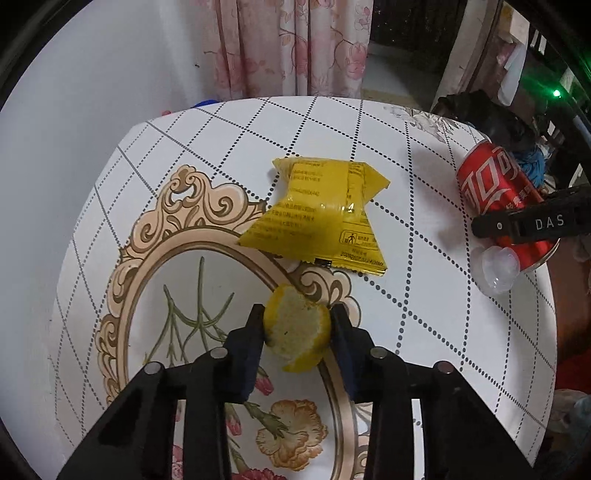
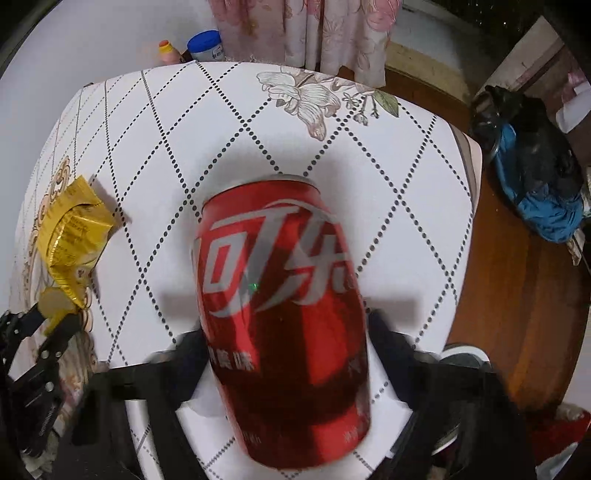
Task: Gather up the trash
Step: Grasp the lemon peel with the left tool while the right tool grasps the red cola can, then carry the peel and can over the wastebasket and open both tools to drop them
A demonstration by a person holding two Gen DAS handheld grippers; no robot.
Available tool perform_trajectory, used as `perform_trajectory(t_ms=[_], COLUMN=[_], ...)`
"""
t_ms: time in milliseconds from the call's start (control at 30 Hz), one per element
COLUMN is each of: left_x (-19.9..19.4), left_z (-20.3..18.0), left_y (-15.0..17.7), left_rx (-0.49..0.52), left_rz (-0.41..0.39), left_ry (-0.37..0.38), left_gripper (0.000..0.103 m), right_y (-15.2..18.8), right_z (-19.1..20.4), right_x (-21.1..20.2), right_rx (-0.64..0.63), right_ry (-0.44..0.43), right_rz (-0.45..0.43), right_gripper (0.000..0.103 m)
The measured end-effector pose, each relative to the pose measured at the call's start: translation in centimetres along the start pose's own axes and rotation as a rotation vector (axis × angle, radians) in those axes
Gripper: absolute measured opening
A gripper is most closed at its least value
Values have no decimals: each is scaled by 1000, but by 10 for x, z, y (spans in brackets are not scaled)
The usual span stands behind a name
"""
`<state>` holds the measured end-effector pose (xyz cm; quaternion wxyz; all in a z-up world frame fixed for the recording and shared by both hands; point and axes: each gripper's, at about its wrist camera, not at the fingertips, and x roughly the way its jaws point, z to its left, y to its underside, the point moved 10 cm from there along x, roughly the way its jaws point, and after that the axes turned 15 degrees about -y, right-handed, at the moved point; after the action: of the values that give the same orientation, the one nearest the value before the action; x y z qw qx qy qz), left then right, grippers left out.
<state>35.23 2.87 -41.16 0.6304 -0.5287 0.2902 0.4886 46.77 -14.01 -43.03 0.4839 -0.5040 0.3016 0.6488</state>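
My left gripper (image 1: 297, 321) is shut on a yellow lemon piece (image 1: 295, 332), with a pad against each side, just above the flowered tablecloth (image 1: 424, 332). A crumpled yellow wrapper (image 1: 321, 210) lies just beyond it. A red cola can (image 1: 495, 184) lies on its side at the table's right edge. In the right wrist view the can (image 2: 280, 295) fills the space between the fingers of my right gripper (image 2: 288, 332), which touch both its sides. The left gripper (image 2: 55, 314) and the wrapper (image 2: 74, 232) show at the left.
A small clear plastic cup (image 1: 498, 266) lies against the can near the table's edge. Two bottles (image 2: 205, 46) stand behind the table by a pink curtain (image 2: 314, 29). A black and blue bag (image 2: 535, 192) sits on the wooden floor to the right.
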Motion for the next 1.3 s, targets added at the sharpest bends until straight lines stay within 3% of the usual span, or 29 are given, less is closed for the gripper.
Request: perform_trajectory(t_ms=[367,767,1067,1300], left_x=[-30,-141,-237,-267], left_z=[21,19,-58,-169], left_y=[-5,-27,-34,-24], left_rx=[-62,-102,-30,90], left_rz=[-56,-226,-349,-356], left_ry=[-34,-31,71,190], left_gripper=[31,31,31,31], right_y=[12,71,158,231], right_z=[15,12,-19,-90], right_x=[-42,-129,-220,-263], right_rx=[76,250,330,440], right_ry=[-39,-229,-282,-236], right_rz=[-156,-434,-624,-699], right_gripper=[70,70,70,70])
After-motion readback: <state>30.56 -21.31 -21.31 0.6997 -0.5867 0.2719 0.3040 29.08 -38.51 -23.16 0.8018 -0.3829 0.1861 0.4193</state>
